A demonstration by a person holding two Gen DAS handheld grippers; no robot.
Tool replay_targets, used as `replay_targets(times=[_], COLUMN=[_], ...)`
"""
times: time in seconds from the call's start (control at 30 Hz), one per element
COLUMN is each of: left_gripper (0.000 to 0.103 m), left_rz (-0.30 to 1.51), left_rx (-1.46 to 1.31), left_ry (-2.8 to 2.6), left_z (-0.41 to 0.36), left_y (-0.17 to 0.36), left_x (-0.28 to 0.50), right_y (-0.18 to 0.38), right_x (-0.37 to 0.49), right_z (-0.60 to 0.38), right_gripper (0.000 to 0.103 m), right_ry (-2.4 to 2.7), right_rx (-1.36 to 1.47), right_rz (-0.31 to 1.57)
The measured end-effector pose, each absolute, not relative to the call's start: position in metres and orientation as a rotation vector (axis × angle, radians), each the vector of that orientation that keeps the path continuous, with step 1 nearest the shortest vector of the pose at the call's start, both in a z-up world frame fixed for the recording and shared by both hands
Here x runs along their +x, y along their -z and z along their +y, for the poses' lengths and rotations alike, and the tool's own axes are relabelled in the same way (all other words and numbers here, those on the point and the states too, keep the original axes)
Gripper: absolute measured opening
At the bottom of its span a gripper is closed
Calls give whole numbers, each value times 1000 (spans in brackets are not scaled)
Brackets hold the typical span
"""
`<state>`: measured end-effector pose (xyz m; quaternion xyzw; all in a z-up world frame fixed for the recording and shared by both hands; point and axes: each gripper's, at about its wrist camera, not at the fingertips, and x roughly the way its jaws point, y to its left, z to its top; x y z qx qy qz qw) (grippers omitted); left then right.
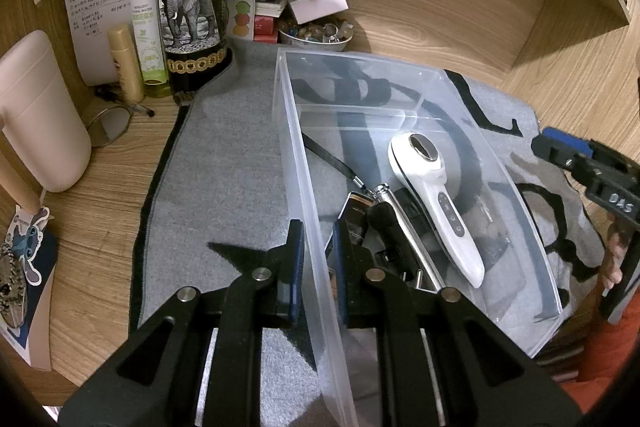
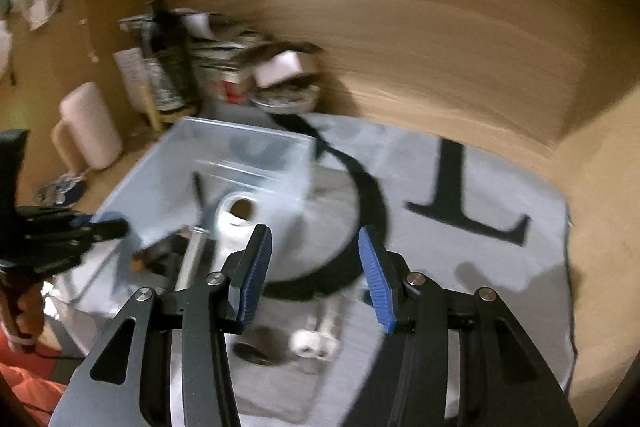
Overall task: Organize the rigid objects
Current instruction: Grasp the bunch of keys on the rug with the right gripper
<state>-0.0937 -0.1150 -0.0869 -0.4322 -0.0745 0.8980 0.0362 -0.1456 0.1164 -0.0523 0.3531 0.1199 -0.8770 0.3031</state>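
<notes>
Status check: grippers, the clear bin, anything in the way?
Left gripper shut on clear bin wall. Right gripper open, empty, above the grey mat. White handheld device in the bin. Small items on the mat below right gripper, blurred.

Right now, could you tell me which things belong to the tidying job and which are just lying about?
Job: clear bin, gripped at its wall by the left claw; white handheld device and metal rod inside; open right claw.

Lying about: wine bottle, spray bottle, bowl of stones, papers.
</notes>
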Motion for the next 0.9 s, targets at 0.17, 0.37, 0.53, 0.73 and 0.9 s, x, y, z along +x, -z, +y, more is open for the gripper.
replay_targets(times=[0.17,0.37,0.53,0.73,0.9], left_gripper=[13,13,13,13,13], left_rz=[-226,-222,-224,-224,-224], left_rx=[-1329,-1330,-1330,-1329,-1327], left_ry=[-2760,-2760,-2760,-2760,-2761], left_z=[-115,-115,-115,-115,-115], left_y=[87,88,88,88,89], left_x=[-93,-93,-93,-92,-92], right_y=[77,110,128,131,131], right_x=[-158,-155,-144,-132,-126], right_z=[132,134,132,130,125], right_gripper=[42,42,42,47,48], right_ry=[2335,2272,2222,2221,2217], right_rx=[1053,1172,1236,1226,1211], right_rz=[303,295,310,353,401])
